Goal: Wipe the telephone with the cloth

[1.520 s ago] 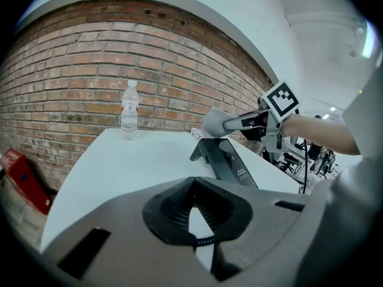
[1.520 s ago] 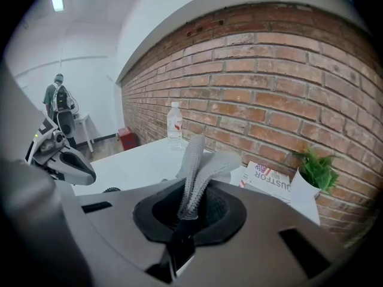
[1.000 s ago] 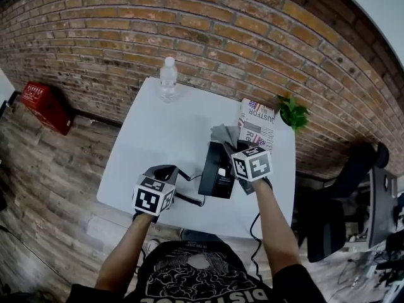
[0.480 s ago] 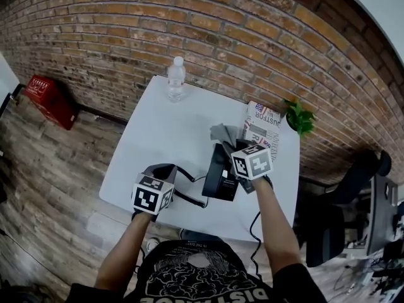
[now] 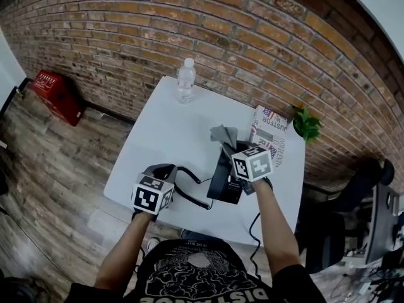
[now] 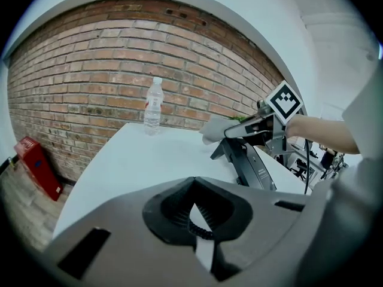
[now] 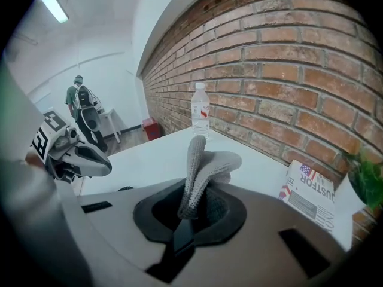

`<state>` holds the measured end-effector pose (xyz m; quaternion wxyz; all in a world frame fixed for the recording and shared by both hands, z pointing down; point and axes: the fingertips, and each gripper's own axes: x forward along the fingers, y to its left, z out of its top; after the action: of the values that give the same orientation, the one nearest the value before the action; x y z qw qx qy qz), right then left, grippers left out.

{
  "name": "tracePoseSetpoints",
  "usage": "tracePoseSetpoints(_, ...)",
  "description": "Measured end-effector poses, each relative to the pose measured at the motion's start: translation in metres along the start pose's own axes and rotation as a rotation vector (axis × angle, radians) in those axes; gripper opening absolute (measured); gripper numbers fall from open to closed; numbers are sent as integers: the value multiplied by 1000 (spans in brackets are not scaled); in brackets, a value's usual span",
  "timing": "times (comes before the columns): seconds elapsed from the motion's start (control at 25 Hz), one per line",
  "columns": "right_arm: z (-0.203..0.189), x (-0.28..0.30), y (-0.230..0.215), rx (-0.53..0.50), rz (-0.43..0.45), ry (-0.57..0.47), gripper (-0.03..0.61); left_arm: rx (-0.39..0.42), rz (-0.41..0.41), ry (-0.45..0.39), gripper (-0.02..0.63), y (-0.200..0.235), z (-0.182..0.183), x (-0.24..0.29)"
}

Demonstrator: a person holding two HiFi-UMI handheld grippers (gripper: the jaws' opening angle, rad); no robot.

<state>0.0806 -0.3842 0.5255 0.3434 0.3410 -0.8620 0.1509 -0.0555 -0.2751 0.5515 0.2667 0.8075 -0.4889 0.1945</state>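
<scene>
Grey cloth (image 7: 203, 160) sticks up from the closed jaws of the right gripper (image 7: 192, 211), held over the far end of the black telephone (image 5: 226, 180) on a white table (image 5: 170, 125). The left gripper (image 6: 194, 223), its jaws narrowed to a slit around the coiled cord (image 5: 192, 194), hangs near the table's front edge.

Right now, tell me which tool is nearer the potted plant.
Right. The right tool, gripping the cloth, is over the phone, left of the plant; the left tool, clamped on the cord, is farther left still.
</scene>
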Motion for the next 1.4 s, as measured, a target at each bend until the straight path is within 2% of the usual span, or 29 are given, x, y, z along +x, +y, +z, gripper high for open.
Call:
tracePoseSetpoints(0.48, 15, 15, 31, -22, 52, -21, 11, -23, 63, -18, 6, 19, -1, -25)
tracePoseSetpoints(0.84, 40, 0, 71, -10, 75, -120, 11, 4, 98, -28, 6, 27, -1, -61)
tracePoseSetpoints(1.4, 42, -81, 111, 75, -93, -290, 11, 76, 33, -100, 6, 15, 6, -113)
